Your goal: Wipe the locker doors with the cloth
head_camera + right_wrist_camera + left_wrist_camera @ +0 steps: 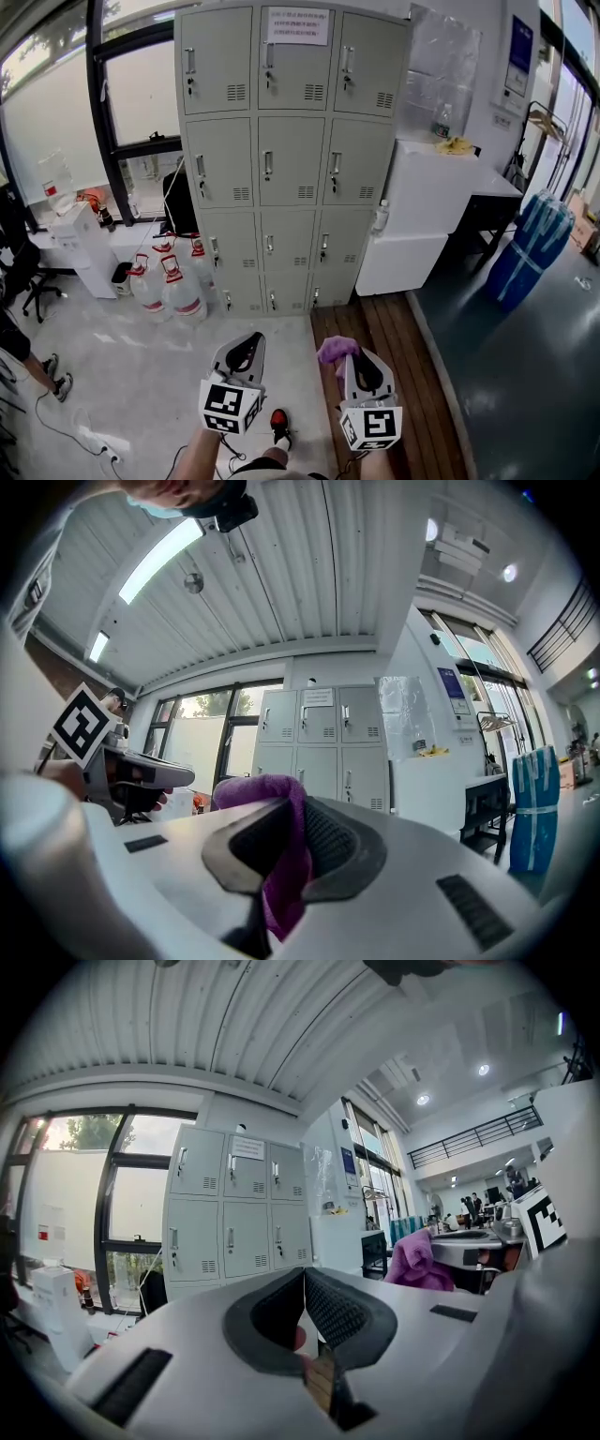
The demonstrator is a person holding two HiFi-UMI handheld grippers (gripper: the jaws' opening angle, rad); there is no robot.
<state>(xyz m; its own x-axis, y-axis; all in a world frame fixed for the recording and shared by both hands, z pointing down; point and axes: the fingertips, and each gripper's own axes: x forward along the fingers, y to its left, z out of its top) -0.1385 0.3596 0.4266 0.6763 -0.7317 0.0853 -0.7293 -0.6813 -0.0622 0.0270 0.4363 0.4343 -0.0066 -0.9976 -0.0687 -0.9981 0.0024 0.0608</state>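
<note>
Nearest the person, the right gripper (349, 356) has its jaws clamped on the purple cloth (336, 349), and a bunched wad of it stands out past the tips. The right gripper view shows the cloth (278, 855) folded between the pads and hanging down behind them. It looks soft, light and limp, probably terry. A deep pinch on a fold seems the sensible hold, since rubbing could drag a shallow grip loose. Beside it, the left gripper (246, 354) has its jaws closed together with nothing between them.

Beyond lie a pale floor (141, 375) and a strip of wooden boards (375, 328). Well apart from both grippers stand the grey lockers (291, 159). Their doors appear smooth painted metal, and the handles, keys and vent slots are likely to snag the cloth. Water jugs (178, 291) sit at their left foot, a white cabinet (422, 206) at their right, and windows (56, 122) further left.
</note>
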